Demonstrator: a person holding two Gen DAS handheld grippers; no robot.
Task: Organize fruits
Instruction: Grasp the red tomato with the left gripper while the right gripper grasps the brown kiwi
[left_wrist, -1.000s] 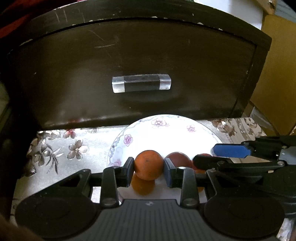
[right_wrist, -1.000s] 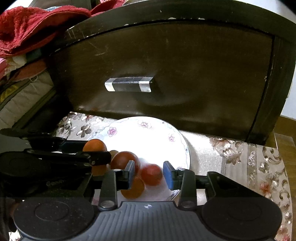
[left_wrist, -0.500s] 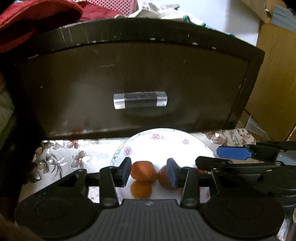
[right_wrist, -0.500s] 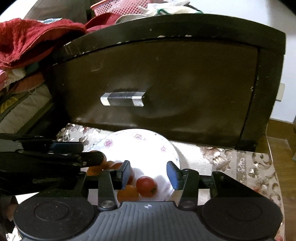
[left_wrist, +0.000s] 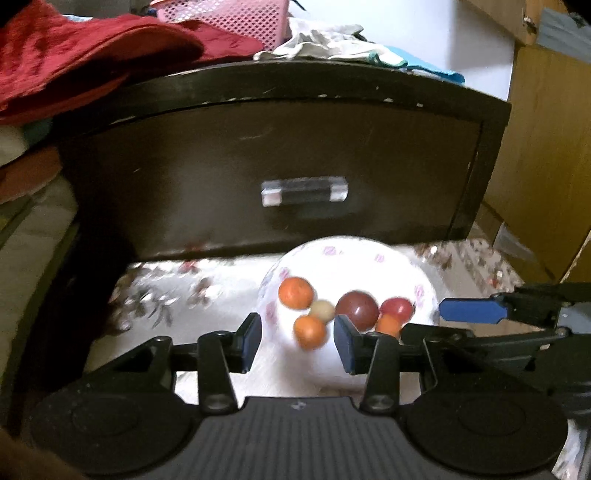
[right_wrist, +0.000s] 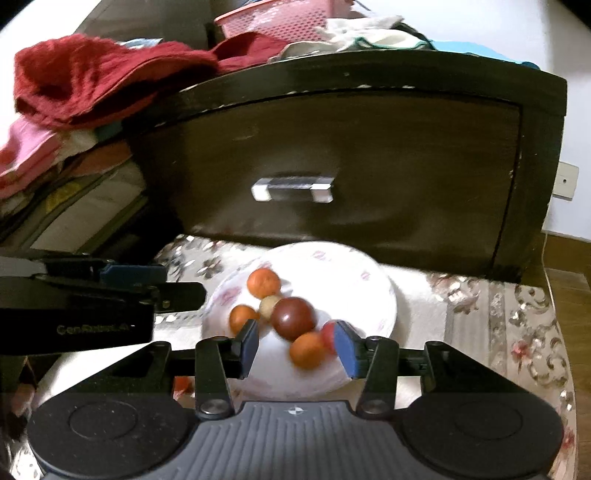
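A white floral plate (left_wrist: 351, 254) on the flowered tabletop holds several fruits. Among them are an orange (left_wrist: 295, 293), a dark red plum (left_wrist: 357, 309), a small red tomato (left_wrist: 396, 308) and a small pale fruit (left_wrist: 322, 310). My left gripper (left_wrist: 297, 345) hovers open over the plate's near edge, and nothing touches its blue pads. Its fingers (right_wrist: 147, 284) show at the left of the right wrist view. My right gripper (right_wrist: 297, 347) is open beside it, above the plate (right_wrist: 369, 280) and the plum (right_wrist: 294, 317), holding nothing. The picture is blurred by motion.
A dark wooden drawer front (left_wrist: 258, 155) with a clear handle (left_wrist: 304, 191) stands right behind the plate. On top of it lie a red towel (left_wrist: 74, 55), a pink basket (left_wrist: 229, 18) and some cloths. A wooden cabinet (left_wrist: 546, 129) stands to the right. The flowered tablecloth (right_wrist: 517, 325) reaches to the right.
The left jaws have widened off the orange they held, and the right jaws off the small red fruit. Both grippers have drawn back and up, and the fruits lie on the plate.
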